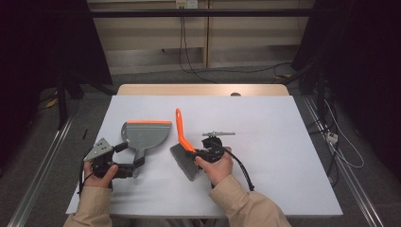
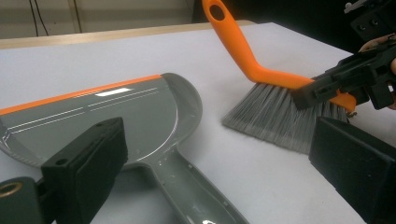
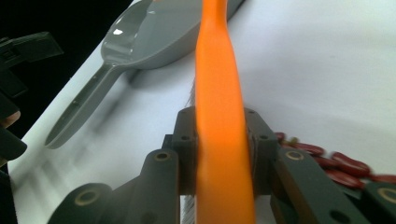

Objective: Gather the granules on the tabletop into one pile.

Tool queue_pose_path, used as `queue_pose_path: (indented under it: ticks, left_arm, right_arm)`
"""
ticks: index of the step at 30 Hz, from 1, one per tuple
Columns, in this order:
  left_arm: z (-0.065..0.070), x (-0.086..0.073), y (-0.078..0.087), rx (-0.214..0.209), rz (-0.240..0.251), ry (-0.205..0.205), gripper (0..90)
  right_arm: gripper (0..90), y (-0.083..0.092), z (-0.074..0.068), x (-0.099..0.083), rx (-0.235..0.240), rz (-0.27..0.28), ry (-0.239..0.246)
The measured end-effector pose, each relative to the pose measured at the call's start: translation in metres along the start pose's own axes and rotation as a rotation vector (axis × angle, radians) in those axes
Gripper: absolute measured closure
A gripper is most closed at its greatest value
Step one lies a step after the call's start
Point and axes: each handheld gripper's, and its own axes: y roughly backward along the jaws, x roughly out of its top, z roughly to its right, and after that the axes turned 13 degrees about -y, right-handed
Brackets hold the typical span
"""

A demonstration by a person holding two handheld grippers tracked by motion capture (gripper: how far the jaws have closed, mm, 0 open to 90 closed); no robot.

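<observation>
Right gripper view looks along the right gripper (image 3: 219, 140), whose jaws are closed on the orange handle of the brush (image 3: 218, 84), one jaw on each side. In the high view this gripper (image 1: 208, 153) holds the brush (image 1: 184, 146) near the table middle, bristles down and toward the person, the handle rising away to the far side; so its long axis goes near to far, a bit tilted. Just beside the jaws, some red beans (image 3: 336, 161) lie on the table (image 3: 327, 70).

The left gripper (image 1: 124, 166) is at the handle of the dustpan (image 1: 144, 135). In the left gripper view its jaws stand wide apart with the grey handle (image 2: 196, 196) between them, not yet clamped. The dustpan lies flat, left of the brush, orange lip away from the person, handle toward the person.

I judge the step is taking both tools. Next the left jaws must close on the handle, then the pan must come near the beans
</observation>
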Motion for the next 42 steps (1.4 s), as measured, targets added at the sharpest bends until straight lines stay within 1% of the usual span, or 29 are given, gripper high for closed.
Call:
queue_pose_path:
  ticks: [5, 12, 15, 17, 19, 21, 22, 29, 35, 42]
  left_arm:
    - [0.001, 0.0, 0.0, 0.0, 0.001, -0.001, 4.2]
    - [0.001, 0.001, -0.001, 0.002, 0.002, -0.003, 4.2]
    - [0.001, 0.001, -0.001, 0.002, -0.001, -0.011, 4.2]
    - [0.001, 0.002, -0.002, 0.002, 0.004, -0.003, 4.2]
    - [0.001, 0.001, -0.003, 0.0, 0.002, -0.004, 4.2]
    - [0.001, 0.001, -0.003, 0.0, 0.001, -0.004, 4.2]
    - [0.002, 0.001, -0.003, 0.001, 0.001, -0.005, 4.2]
    - [0.001, 0.001, -0.003, 0.002, 0.001, -0.003, 4.2]
    - [0.001, 0.001, -0.004, 0.003, 0.002, -0.002, 4.2]
    - [0.0, 0.002, -0.004, 0.004, 0.006, 0.002, 4.2]
  right_arm:
    - [71.0, 0.011, 0.007, 0.0, -0.02, 0.007, -0.004]
    - [71.0, 0.023, 0.018, -0.001, -0.027, 0.015, -0.029]
    - [71.0, 0.027, 0.022, -0.001, -0.03, 0.019, -0.037]
    - [70.9, 0.029, 0.024, -0.001, -0.028, 0.018, -0.046]
    - [71.0, 0.032, 0.027, -0.001, -0.032, 0.019, -0.05]
    - [70.9, 0.035, 0.028, -0.001, -0.036, 0.021, -0.045]
    - [71.0, 0.036, 0.029, -0.001, -0.036, 0.022, -0.052]
    - [70.9, 0.042, 0.035, -0.001, -0.042, 0.023, -0.058]
    - [70.9, 0.048, 0.038, 0.0, -0.055, 0.026, -0.052]
    - [71.0, 0.053, 0.042, 0.002, -0.059, 0.027, -0.06]
